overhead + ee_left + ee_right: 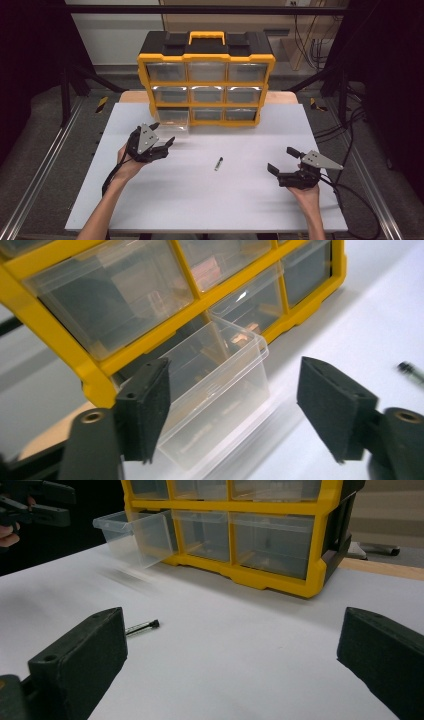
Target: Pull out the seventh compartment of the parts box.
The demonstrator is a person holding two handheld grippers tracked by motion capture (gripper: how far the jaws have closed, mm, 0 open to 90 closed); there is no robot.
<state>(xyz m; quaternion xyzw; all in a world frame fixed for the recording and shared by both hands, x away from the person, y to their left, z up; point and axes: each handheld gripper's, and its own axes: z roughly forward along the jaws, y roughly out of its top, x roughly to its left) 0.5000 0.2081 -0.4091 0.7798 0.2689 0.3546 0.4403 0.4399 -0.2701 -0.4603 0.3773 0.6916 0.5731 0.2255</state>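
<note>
A yellow and black drawer organizer (206, 65) stands at the back of the white table (200, 205). Its bottom-left clear drawer (172, 120) is pulled out and looks empty. My left gripper (164, 133) hovers just in front of that drawer, jaws open. In the left gripper view the drawer (215, 385) sits beyond the open left gripper (232, 405), untouched by either pad. A small dark bolt (218, 163) lies on the table between the hands. My right gripper (280, 159) rests open at the right, and the bolt (142, 627) lies just past its left jaw.
The organizer (260, 540) holds several shut clear drawers. Black frame posts and cables flank the table, and metal rails run along both sides. The other hand's gripper (35, 505) shows at the top left of the right gripper view.
</note>
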